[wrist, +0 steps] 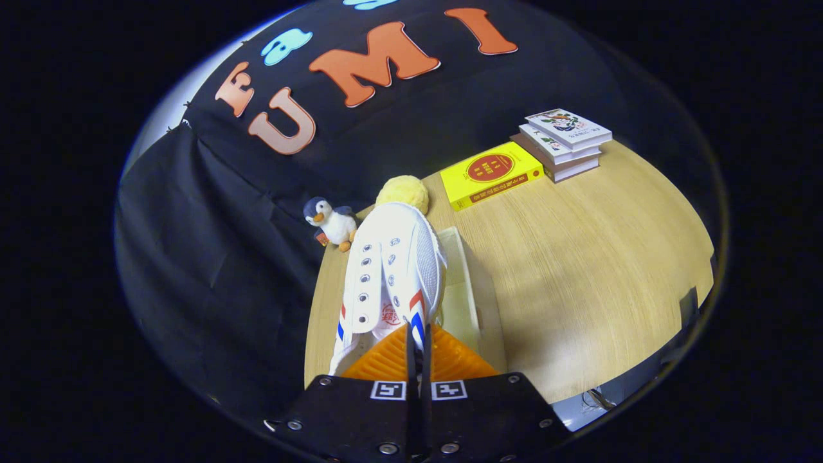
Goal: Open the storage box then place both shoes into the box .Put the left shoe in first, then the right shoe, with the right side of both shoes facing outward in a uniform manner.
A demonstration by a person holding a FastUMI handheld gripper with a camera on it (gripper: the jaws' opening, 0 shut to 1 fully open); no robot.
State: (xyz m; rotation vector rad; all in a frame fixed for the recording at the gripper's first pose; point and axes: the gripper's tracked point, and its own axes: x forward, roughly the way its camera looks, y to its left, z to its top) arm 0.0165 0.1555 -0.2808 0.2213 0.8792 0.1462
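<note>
— How does the claw (pixel 418 350) stand?
— Fingers nearly pressed together, pinching the white shoe (pixel 392 270) at its heel, above the table (pixel 578 257) and the pale box (pixel 464 283).
— And the count?
— One shoe, one penguin toy (pixel 331 222), one yellow book (pixel 492 173), three stacked books (pixel 564 143).

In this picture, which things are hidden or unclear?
- Storage box: mostly behind the white shoe; open or closed, unclear.
- Second shoe: cannot be located.
- Yellow plush: partly covered by the shoe's toe.
- Claw: closed on the shoe's heel; contact point hidden.
</note>
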